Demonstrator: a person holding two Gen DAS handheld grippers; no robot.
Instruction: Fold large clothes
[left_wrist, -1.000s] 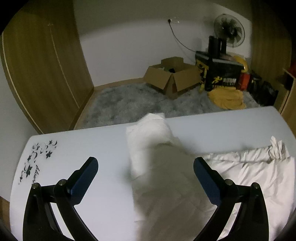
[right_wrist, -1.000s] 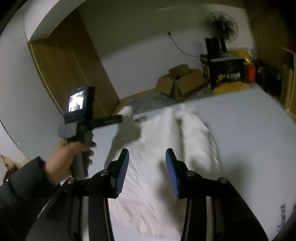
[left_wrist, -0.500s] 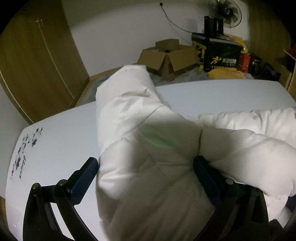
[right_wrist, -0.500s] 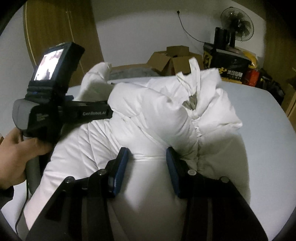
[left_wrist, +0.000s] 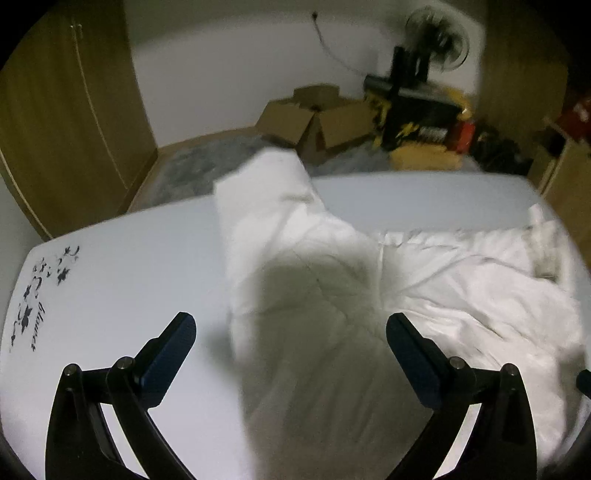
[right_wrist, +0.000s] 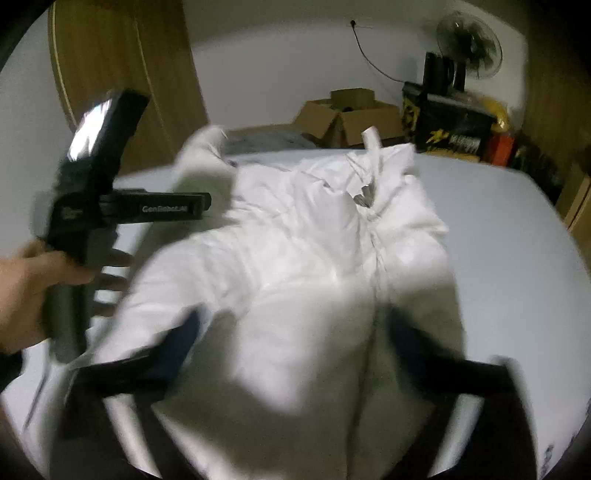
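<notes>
A white puffy quilted jacket (left_wrist: 332, 280) lies on the pale table (left_wrist: 129, 266), one sleeve (left_wrist: 266, 184) reaching to the far edge. My left gripper (left_wrist: 291, 343) is wide open and empty, hovering over the jacket's near part. In the right wrist view the jacket (right_wrist: 314, 266) fills the middle, its collar and zipper (right_wrist: 369, 195) at the far end. My right gripper (right_wrist: 291, 339) is open wide above the jacket body, motion-blurred, holding nothing. The left hand-held gripper (right_wrist: 99, 199) shows at the left, beside the jacket.
Black flower print (left_wrist: 33, 295) marks the table's left end. Beyond the table: grey rug (left_wrist: 207, 162), open cardboard boxes (left_wrist: 321, 118), a black crate (left_wrist: 417, 110) with a fan (left_wrist: 439, 51), wooden wardrobe (left_wrist: 66, 110) at left.
Both grippers have pulled back and up from the jacket. The right gripper's jaws have opened wide from a narrow gap. The jacket has dropped flatter on the table.
</notes>
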